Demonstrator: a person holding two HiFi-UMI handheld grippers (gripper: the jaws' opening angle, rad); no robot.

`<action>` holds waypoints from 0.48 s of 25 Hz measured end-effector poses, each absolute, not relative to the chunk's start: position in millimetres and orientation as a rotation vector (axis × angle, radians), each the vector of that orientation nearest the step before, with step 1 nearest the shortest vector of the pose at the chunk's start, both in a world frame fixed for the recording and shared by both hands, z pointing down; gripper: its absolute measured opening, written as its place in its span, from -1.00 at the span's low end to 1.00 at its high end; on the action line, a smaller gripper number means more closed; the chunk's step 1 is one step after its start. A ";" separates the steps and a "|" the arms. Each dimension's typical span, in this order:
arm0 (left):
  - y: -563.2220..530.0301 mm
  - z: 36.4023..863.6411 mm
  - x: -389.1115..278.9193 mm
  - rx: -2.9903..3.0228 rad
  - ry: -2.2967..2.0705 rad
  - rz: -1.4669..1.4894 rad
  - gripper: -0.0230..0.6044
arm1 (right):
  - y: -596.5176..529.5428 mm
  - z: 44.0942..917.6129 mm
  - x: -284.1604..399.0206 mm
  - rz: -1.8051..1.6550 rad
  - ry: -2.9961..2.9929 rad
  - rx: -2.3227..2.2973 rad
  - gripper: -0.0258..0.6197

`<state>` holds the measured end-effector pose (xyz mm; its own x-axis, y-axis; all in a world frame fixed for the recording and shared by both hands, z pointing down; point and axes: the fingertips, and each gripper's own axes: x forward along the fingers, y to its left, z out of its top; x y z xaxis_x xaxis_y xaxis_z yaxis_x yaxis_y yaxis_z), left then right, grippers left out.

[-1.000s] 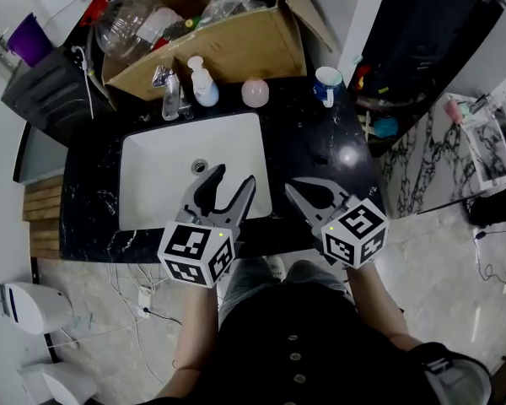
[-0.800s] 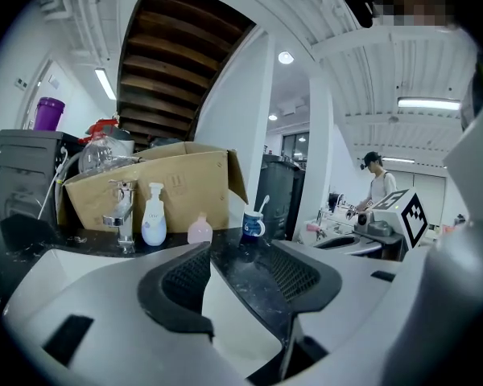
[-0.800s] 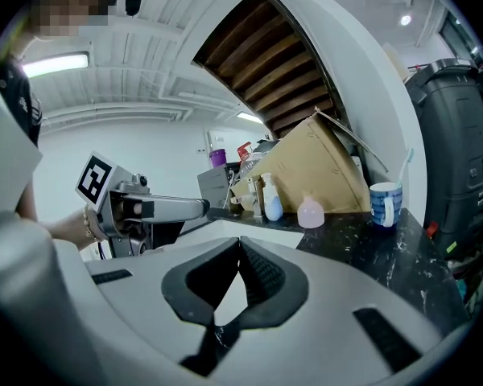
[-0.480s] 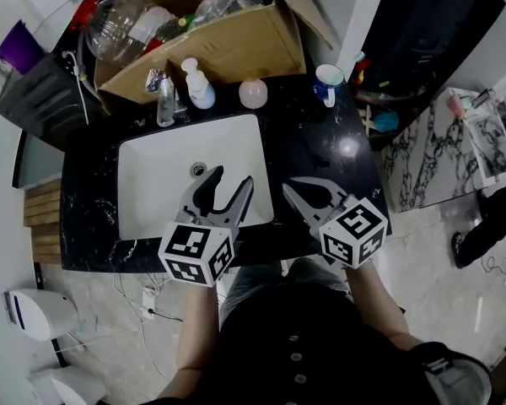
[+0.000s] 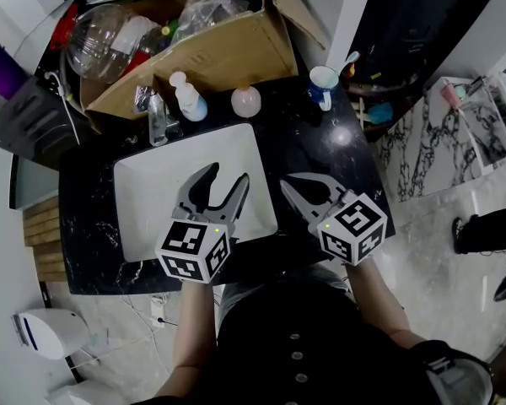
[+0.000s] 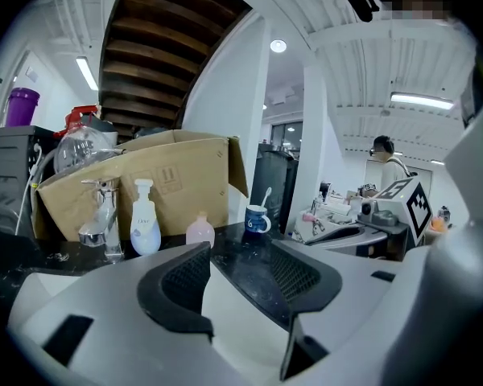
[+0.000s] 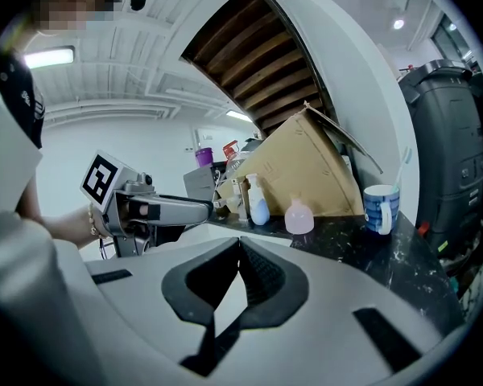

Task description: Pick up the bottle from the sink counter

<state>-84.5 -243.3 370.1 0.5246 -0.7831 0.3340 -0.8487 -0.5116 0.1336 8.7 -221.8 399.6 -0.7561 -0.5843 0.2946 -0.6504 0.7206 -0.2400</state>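
The black speckled stone counter (image 5: 320, 154) holds a white rectangular sink basin (image 5: 152, 192), the left gripper (image 5: 228, 175) hovers over it with jaws apart (nothing between them), the right gripper (image 5: 288, 184) beside it has its jaws closed and empty, and the white pump bottle (image 5: 190, 101) stands behind the basin, just beside the chrome tap (image 5: 156, 112).

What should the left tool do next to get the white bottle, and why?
Probably reach the left tool forward across the sink toward the white pump bottle. Its jaws stand open with nothing between them, and the bottle stands untouched on the counter behind the basin, beside the faucet.
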 end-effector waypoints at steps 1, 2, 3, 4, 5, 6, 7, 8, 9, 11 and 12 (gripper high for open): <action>-246.7 369.6 -85.0 2.494 -1.361 0.342 -0.19 | -224.7 398.7 7.7 0.491 -2.726 0.994 -0.91; -250.1 368.7 -85.5 2.501 -1.356 0.346 -0.19 | -227.5 398.0 6.7 0.489 -2.725 0.999 -0.91; -253.5 367.8 -86.0 2.509 -1.352 0.350 -0.19 | -230.2 397.4 5.6 0.487 -2.724 1.004 -0.91; -256.8 366.9 -86.6 2.517 -1.349 0.355 -0.19 | -232.5 396.8 4.2 0.484 -2.724 1.008 -0.91; -260.0 366.3 -87.3 2.523 -1.347 0.361 -0.18 | -234.3 396.4 2.8 0.483 -2.725 1.010 -0.91; -263.4 365.7 -88.2 2.529 -1.348 0.368 -0.16 | -235.6 396.1 1.2 0.482 -2.727 1.009 -0.91; -266.8 365.3 -89.2 2.534 -1.350 0.374 -0.14 | -236.5 396.0 -0.1 0.482 -2.727 1.007 -0.91; -270.2 365.0 -90.1 2.538 -1.350 0.380 -0.13 | -237.5 396.3 -1.2 0.480 -2.725 1.008 -0.91; -273.4 364.9 -90.6 2.543 -1.347 0.385 -0.12 | -238.5 396.9 -1.9 0.475 -2.719 1.011 -0.91; -279.2 365.5 -91.1 2.553 -1.335 0.396 -0.11 | -240.6 398.4 -2.3 0.467 -2.703 1.022 -0.91; -281.8 366.1 -91.2 2.558 -1.328 0.402 -0.11 | -241.5 399.2 -2.3 0.469 -2.697 1.028 -0.91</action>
<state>-91.2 -281.8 366.1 0.5514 -0.7599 0.3442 -0.8233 -0.5623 0.0774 -2.3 -241.5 399.2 -0.7325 -0.6060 0.3102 -0.6752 0.7052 -0.2164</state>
